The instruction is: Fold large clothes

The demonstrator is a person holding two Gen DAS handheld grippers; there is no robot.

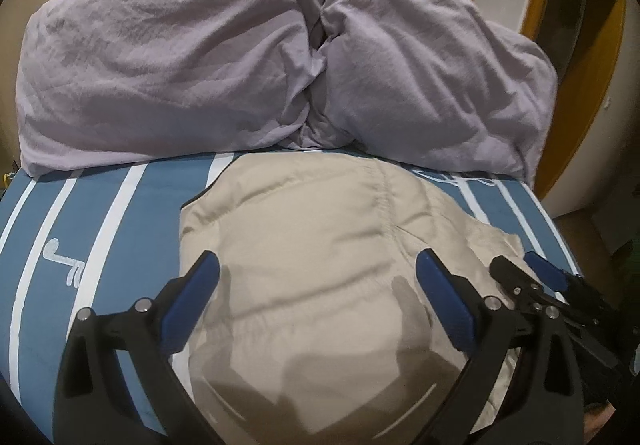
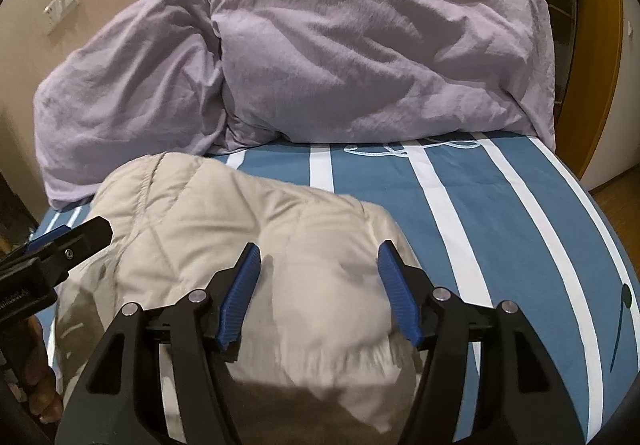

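Note:
A beige padded garment (image 1: 304, 245) lies bunched in a thick bundle on the blue and white striped bed sheet (image 1: 100, 221). My left gripper (image 1: 318, 265) is open and hovers over the bundle, jaws wide apart, holding nothing. The right gripper (image 1: 516, 261) shows at the right edge of the left wrist view, over the garment's right side. In the right wrist view the same garment (image 2: 224, 221) fills the lower left, and my right gripper (image 2: 318, 255) is open above its near right part. The left gripper (image 2: 68, 241) enters from the left there.
Two lilac pillows (image 1: 172, 65) (image 1: 420, 77) lie at the head of the bed against a beige wall. An orange wooden door frame (image 2: 600, 57) stands at the right. The bed's right edge (image 2: 592, 213) drops to a wooden floor.

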